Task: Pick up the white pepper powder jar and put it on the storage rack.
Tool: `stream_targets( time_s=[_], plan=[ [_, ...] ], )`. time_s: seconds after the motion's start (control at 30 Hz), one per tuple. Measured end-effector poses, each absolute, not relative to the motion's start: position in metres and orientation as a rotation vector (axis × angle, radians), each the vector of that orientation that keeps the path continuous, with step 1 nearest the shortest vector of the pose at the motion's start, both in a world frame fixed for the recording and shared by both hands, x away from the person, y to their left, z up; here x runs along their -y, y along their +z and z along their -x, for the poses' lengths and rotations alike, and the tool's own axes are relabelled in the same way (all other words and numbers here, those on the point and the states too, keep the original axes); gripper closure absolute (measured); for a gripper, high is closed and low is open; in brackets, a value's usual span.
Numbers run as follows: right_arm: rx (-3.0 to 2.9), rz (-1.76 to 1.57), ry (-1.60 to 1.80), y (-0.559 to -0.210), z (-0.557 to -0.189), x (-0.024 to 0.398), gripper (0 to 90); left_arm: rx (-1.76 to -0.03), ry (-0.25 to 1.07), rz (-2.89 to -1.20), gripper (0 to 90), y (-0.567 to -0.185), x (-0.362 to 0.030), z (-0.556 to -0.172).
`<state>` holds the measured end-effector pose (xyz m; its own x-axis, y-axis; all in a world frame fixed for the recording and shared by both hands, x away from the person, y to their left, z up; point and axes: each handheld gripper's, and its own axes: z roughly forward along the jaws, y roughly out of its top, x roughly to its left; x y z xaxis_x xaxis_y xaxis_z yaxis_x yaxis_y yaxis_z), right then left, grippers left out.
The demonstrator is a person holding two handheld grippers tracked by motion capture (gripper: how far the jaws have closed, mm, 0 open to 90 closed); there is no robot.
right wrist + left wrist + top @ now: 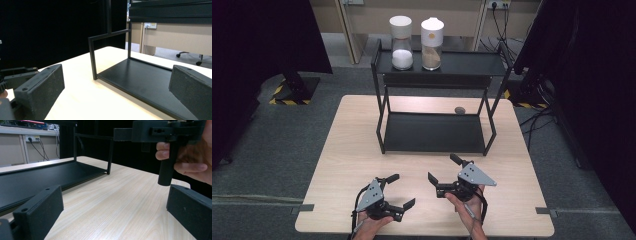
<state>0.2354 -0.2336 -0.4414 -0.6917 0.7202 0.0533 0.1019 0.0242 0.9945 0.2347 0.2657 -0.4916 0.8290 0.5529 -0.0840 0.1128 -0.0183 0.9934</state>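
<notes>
Jars (401, 42) sit untouched atop the rack (434, 80); below it, both our hand-held grippers, left (395, 192) and right (441, 169), gape empty.

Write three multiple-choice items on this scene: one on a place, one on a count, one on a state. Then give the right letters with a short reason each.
1. Where do the two jars stand?
A. on the shelf rack's top shelf
B. on the bare table
C. on the floor

2. How many jars are there?
A. one
B. two
C. four

3. How are the left gripper and the right gripper?
A. both open, holding nothing
B. both shut on jars
C. one shut on a pebble

Answers:
1 A: both sit on the upper shelf of the black rack.
2 B: one holds white contents, the other tan.
3 A: the jaws stand apart over the table.
</notes>
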Motion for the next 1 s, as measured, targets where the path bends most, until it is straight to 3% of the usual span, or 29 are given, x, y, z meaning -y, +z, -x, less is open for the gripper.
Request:
stream_targets(
  time_s=[1.0],
  plan=[
    [-1.859,-0.867,1.732,-0.479,-0.215,0.243,0.4,-0.559,0.388,-1.564,0.2,-0.492,-0.268,-0.235]
  ],
)
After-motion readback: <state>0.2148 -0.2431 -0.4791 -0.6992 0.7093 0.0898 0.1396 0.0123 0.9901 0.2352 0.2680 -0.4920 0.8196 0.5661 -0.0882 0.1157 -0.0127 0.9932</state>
